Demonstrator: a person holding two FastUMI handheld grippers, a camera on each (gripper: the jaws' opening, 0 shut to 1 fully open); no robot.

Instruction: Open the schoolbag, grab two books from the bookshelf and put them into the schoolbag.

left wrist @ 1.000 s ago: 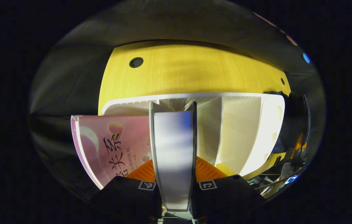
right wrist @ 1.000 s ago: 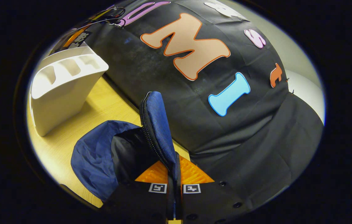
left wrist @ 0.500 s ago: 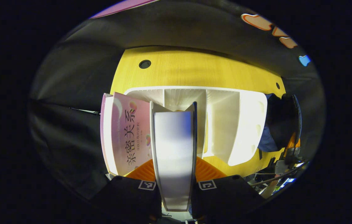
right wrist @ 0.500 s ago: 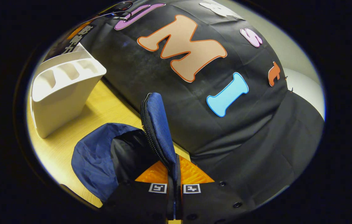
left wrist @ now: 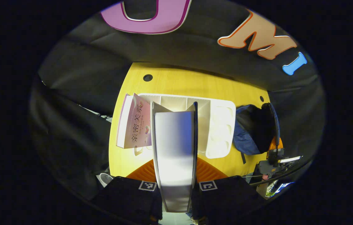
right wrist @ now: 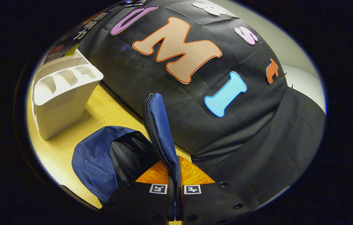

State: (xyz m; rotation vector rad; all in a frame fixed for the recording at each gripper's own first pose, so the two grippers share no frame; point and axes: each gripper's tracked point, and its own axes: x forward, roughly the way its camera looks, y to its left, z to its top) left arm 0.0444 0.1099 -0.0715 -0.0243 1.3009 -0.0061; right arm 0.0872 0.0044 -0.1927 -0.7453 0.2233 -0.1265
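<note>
Here my left gripper (left wrist: 174, 175) is clamped on a book (left wrist: 174, 150) held above the white bookshelf (left wrist: 217, 125) on the yellow worktop (left wrist: 192, 81). My right gripper (right wrist: 175, 187) pinches the blue schoolbag (right wrist: 95, 159) rim near the worktop's back edge.

White book (left wrist: 174, 156) seen edge-on, held upright between left claw (left wrist: 174, 187) fingers, above the white bookshelf (left wrist: 218, 125). Bookshelf is a white divided rack on the table, slots open. Pink-cover book (left wrist: 134, 126) leans at its left end, probably still in a slot. Navy schoolbag (right wrist: 101, 159) sits open just beside the bookshelf, dark lining showing, zipper edge (right wrist: 159, 131) pinched upright in right claw (right wrist: 175, 187)
</note>
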